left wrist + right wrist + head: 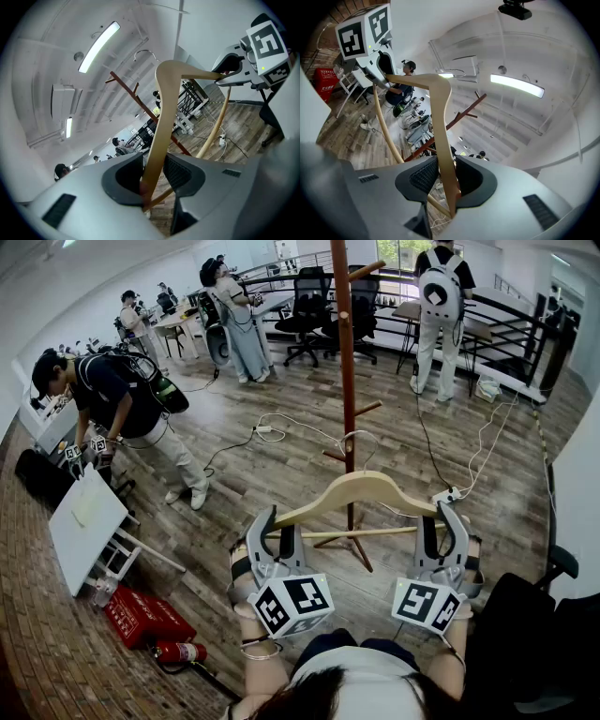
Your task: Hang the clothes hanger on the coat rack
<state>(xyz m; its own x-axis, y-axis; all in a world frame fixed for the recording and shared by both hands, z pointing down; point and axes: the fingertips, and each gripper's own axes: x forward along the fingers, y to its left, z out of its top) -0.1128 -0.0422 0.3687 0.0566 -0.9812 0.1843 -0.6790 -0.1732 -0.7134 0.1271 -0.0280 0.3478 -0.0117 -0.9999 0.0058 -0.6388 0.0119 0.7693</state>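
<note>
A pale wooden clothes hanger (361, 486) with a wire hook (360, 437) is held level in the air in front of me. My left gripper (281, 538) is shut on its left end and my right gripper (442, 526) on its right end. In the left gripper view the hanger arm (164, 112) runs up from between the jaws of the left gripper (152, 176) toward the right gripper (229, 68). The right gripper view shows that arm (443, 122) pinched in the right gripper (443, 180). The brown coat rack (345, 352) stands just behind the hanger, its pegs near the hook.
A red case (141, 613) and a fire extinguisher (178, 652) lie on the floor at lower left, by a white folding table (86, 526). Cables (281, 432) trail over the wood floor. Several people stand around, and a black chair (525, 615) is at the right.
</note>
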